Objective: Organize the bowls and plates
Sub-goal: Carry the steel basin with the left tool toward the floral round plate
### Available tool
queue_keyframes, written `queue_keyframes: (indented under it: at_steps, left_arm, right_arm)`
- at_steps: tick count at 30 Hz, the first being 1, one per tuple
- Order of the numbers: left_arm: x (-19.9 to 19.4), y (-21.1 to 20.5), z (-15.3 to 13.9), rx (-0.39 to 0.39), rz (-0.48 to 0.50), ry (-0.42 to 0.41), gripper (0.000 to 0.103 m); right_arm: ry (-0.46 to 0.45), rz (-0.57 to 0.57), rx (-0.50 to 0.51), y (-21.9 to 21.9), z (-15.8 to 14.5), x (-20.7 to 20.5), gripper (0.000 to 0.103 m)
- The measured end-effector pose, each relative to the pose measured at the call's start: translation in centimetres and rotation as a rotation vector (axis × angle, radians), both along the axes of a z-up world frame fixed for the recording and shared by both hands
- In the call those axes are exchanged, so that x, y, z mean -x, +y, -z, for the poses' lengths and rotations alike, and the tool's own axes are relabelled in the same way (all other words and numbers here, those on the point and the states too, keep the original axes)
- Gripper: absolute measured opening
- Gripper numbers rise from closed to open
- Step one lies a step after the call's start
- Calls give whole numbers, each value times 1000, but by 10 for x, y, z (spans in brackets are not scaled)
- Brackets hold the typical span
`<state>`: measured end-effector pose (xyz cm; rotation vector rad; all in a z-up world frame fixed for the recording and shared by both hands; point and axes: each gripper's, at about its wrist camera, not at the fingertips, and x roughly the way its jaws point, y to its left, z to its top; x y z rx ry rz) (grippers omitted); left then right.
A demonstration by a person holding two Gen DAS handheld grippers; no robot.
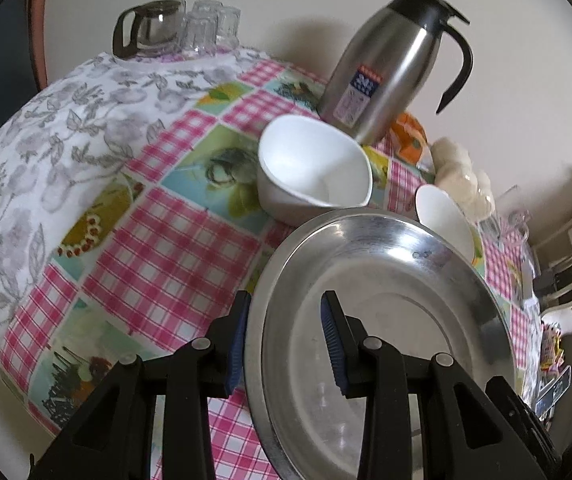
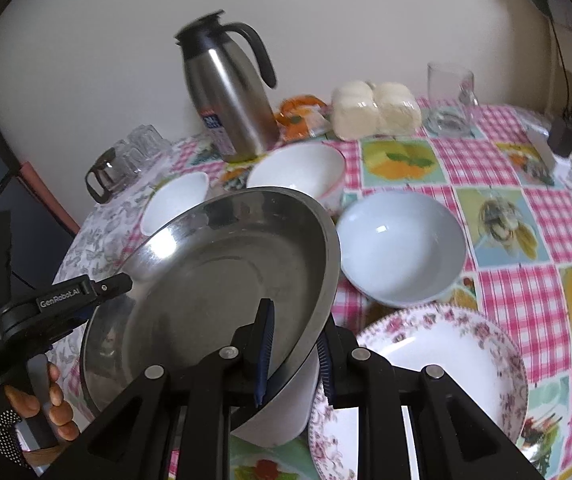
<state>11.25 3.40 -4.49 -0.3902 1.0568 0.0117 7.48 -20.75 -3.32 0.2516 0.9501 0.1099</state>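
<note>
A steel plate (image 1: 385, 304) is held tilted above the table; its near rim sits between the fingers of my left gripper (image 1: 286, 340), whose jaws stand wide on either side of the rim. In the right wrist view my right gripper (image 2: 295, 354) straddles the opposite rim of the steel plate (image 2: 222, 280), above a white bowl (image 2: 282, 412) below it. Two white bowls (image 1: 313, 168) (image 1: 443, 220) stand behind the plate. A pale blue bowl (image 2: 401, 248) and a floral plate (image 2: 445, 364) lie to the right. The left gripper's body (image 2: 46, 308) shows at the plate's left rim.
A steel thermos jug (image 1: 389, 68) stands at the back by the wall. A glass coffee pot (image 1: 150, 28) and upturned glasses (image 1: 210, 24) sit at the far left corner. Wrapped white rolls (image 2: 373, 110), a glass mug (image 2: 449, 96) and an orange packet (image 2: 297, 116) line the back edge.
</note>
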Motion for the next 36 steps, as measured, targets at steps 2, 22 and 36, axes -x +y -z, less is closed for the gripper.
queue_keyframes:
  at_steps: [2, 22, 36]
  left_arm:
    - [0, -2, 3, 1, 9, 15, 36]
    - [-5, -2, 27, -32, 19, 147, 36]
    - [-6, -7, 40, -37, 48, 196, 36]
  right_arm:
    - [18, 6, -3, -3, 4, 0, 23]
    - [202, -7, 62, 6, 41, -4, 24]
    - [277, 4, 83, 7, 53, -4, 24]
